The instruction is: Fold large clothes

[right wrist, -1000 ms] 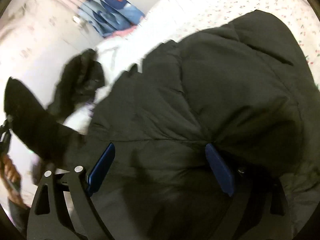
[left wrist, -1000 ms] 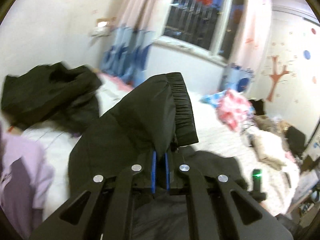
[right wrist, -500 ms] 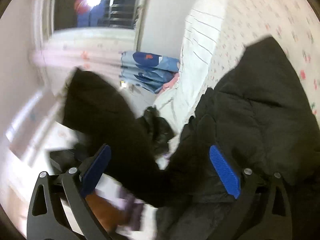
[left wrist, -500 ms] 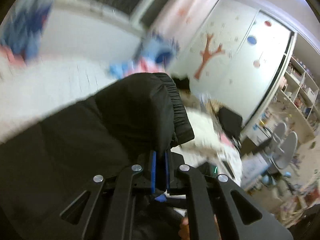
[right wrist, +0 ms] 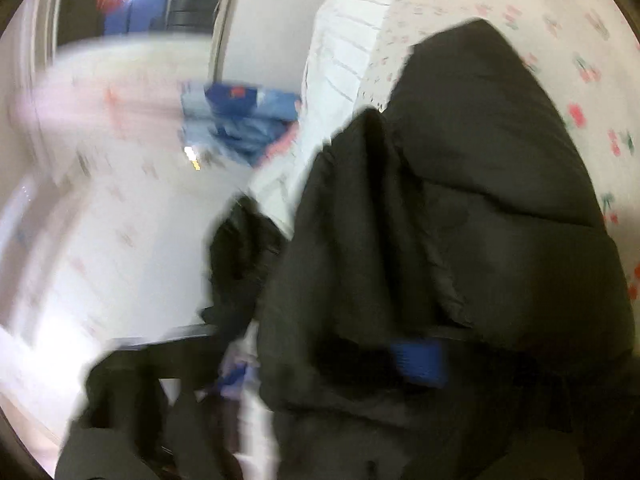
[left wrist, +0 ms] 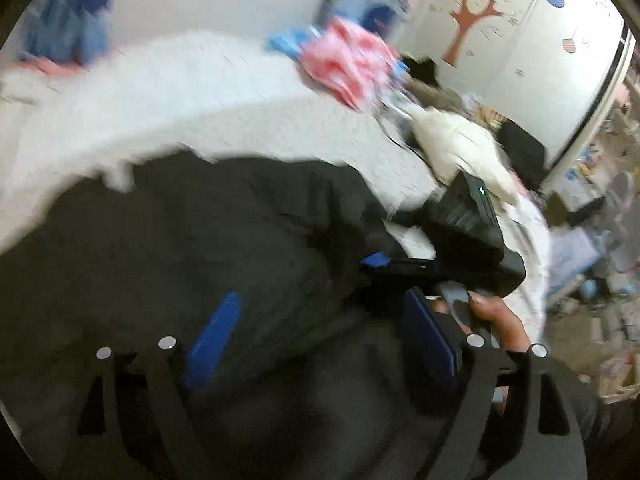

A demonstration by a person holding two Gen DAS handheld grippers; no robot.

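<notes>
A black puffer jacket lies spread on the bed. My left gripper hovers over it with its jaws opening. Both blue pads are wide apart and pinch nothing. To its right a hand holds my right gripper, whose tip is buried in a jacket fold. In the blurred right wrist view the jacket bulges over my right gripper. Its jaws are closing with fabric bunched between them. One blue pad shows against the cloth; the other is hidden.
A pink and blue heap and a cream garment sit at the bed's far side. Another dark garment lies beside the jacket. Blue fabric hangs by the wall. A cluttered floor is on the right.
My left gripper let go of the cuffed sleeve, swung down towards the right gripper and opened wide. The right gripper's wide jaws came together on a jacket fold.
</notes>
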